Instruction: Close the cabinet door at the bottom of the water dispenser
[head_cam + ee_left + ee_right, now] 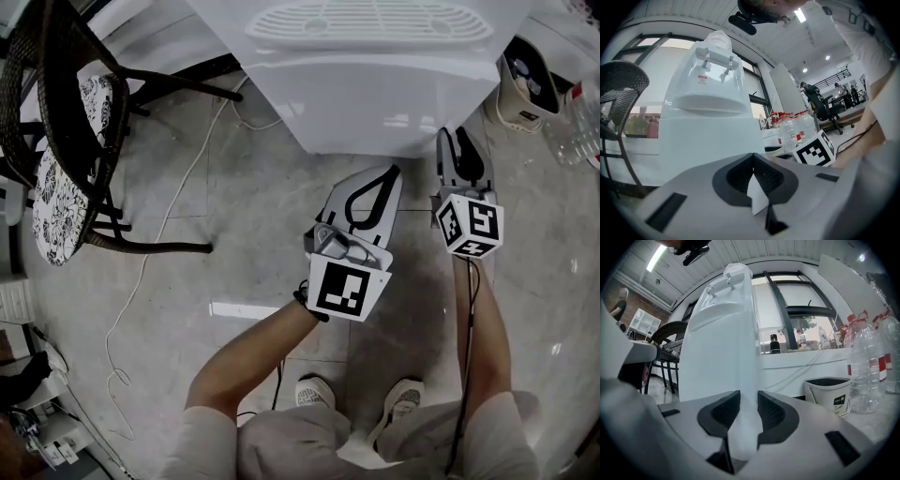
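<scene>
We are holding both grippers level in front of the dispenser (375, 66), which is standing on the floor (234, 244).

1. Left gripper (393, 172): the jaws are fully closed, pad against pad, with nothing between them. In the left gripper view (753, 157) it is pointing at the lower front of the dispenser (708, 93) and is not touching it.
2. Right gripper (455, 139): the jaws are standing apart. In the head view the tips are lying right at the lower right edge of the dispenser front. In the right gripper view (749, 397) the white corner of the dispenser (722, 333) is showing in the gap. We cannot tell whether the pads are pressing on it.
3. Door (375, 131): it is sitting in the lower front of the dispenser, just ahead of both grippers. It is looking flat with the body, and we are seeing no open gap in any view.

Surroundings: a chair (66, 122) is standing to the left with a cord (178, 187) trailing beside it. A bucket (829, 394) and bottles (865, 371) are standing to the right.
</scene>
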